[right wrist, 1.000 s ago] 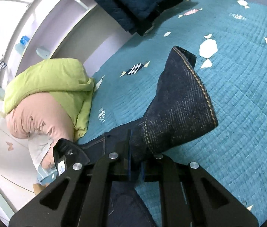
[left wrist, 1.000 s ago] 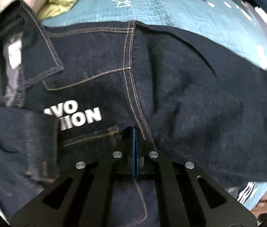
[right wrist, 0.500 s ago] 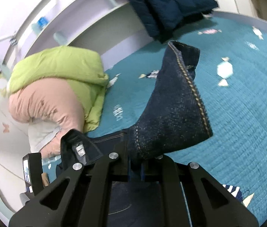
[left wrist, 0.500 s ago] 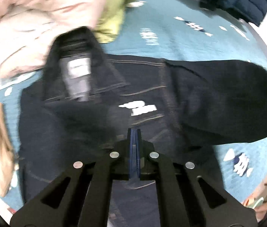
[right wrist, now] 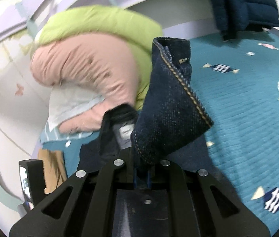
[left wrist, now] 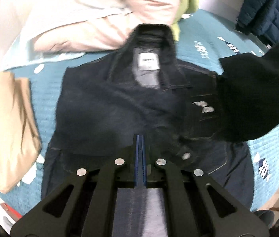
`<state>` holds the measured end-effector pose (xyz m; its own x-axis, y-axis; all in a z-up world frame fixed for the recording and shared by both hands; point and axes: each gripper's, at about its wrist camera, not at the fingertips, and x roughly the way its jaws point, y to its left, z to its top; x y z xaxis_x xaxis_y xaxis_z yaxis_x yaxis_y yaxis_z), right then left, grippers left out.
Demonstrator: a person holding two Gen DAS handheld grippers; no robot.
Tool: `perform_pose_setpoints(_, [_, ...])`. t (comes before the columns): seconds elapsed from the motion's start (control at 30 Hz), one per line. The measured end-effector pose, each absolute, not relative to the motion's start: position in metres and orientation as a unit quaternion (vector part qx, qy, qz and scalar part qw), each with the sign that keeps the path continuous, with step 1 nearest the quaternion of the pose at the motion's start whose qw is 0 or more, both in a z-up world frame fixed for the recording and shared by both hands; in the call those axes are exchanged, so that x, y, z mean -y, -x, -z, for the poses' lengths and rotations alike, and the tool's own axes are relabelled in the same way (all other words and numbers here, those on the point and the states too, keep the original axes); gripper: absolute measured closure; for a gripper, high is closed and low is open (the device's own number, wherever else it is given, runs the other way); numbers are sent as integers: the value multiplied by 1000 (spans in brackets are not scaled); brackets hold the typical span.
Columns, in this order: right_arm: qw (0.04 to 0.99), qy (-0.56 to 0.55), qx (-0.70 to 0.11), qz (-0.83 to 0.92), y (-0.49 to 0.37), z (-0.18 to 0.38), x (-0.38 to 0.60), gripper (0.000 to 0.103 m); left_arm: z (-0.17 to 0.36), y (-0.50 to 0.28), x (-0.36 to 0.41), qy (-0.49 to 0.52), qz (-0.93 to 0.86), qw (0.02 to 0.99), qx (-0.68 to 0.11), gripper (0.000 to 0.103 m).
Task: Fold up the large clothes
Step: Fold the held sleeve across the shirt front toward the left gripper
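Observation:
A dark denim jacket [left wrist: 104,106] lies front-up on the teal bedspread [left wrist: 204,49], collar and white neck label [left wrist: 148,62] toward the pillows. My left gripper [left wrist: 140,150] is shut, its blue pads together over the jacket's lower front; whether it pinches cloth is unclear. My right gripper [right wrist: 141,167] is shut on the jacket's sleeve cuff [right wrist: 171,106], which stands up with tan stitching showing. In the left wrist view that lifted sleeve [left wrist: 254,98] hangs at the right above the jacket.
Pink and green bedding [right wrist: 92,63] is piled at the head of the bed. A tan folded cloth [left wrist: 7,124] lies left of the jacket. A navy puffer jacket [right wrist: 242,4] hangs at the back. The left gripper's body [right wrist: 32,179] shows in the right wrist view.
Both grippers have risen and pulled back; the whole jacket now shows under the left one. The right gripper has carried the sleeve cuff higher and toward the collar.

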<state>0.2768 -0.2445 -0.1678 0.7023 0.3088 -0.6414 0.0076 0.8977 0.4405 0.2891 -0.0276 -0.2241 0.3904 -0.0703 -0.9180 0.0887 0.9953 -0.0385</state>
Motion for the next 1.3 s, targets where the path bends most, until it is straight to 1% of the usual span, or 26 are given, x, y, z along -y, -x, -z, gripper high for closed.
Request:
perform_pose_setpoints(0.2, [878,-174,-435,-96,-302,217,177,97,246,-278,-36,18,9,822,-569,99])
perform_pose_setpoints(0.33, [872,-132,-458,-109,-307,243,138,96,265,-273,-71,36,-15,812,-583,99])
perform_pose_setpoints(0.43, [859,-105,-486,-120,-310,261,114,87,280,-271,-91,50,-29,799,-598,99])
perform_pose_setpoints(0.5, [848,-92,-504,-134,-308,274,101,77,286,-268,-100,60,-35,795,-603,99])
perform_pose_setpoints(0.57, [837,-78,-521,-148,-306,284,93,71,288,-266,-105,69,-38,792,-605,99])
perform_pose_setpoints(0.6, [828,-77,-534,-153,-306,290,92,69,289,-265,-107,73,-38,791,-606,97])
perform_pose_setpoints(0.63, [823,-84,-541,-154,-302,295,95,68,290,-265,-107,75,-39,790,-607,92])
perform_pose_setpoints(0.67, [816,-102,-546,-158,-301,298,100,68,290,-266,-106,74,-39,791,-607,91])
perform_pose_setpoints(0.77, [794,-158,-556,-185,-299,302,117,63,286,-267,-100,69,-34,793,-604,91])
perform_pose_setpoints(0.87, [770,-203,-569,-207,-299,304,133,62,283,-269,-88,72,-19,795,-602,91])
perform_pose_setpoints(0.9, [765,-216,-567,-216,-298,302,139,59,281,-270,-82,72,-13,797,-600,91])
perform_pose_setpoints(0.93, [756,-234,-566,-230,-295,301,144,51,279,-270,-77,70,-8,798,-599,91])
perform_pose_setpoints(0.97, [746,-259,-563,-242,-293,300,150,23,278,-271,-70,68,-2,799,-597,91])
perform_pose_setpoints(1.0, [736,-301,-551,-252,-289,300,159,7,277,-272,-65,65,2,800,-596,91])
perform_pose_setpoints(1.07, [723,-361,-525,-265,-286,296,171,8,276,-273,-54,59,10,801,-596,91])
perform_pose_setpoints(1.1, [720,-371,-523,-265,-285,296,175,8,276,-274,-51,57,12,800,-597,91])
perform_pose_setpoints(1.3, [782,-313,-501,-199,-281,270,191,9,277,-276,-38,49,25,797,-601,91])
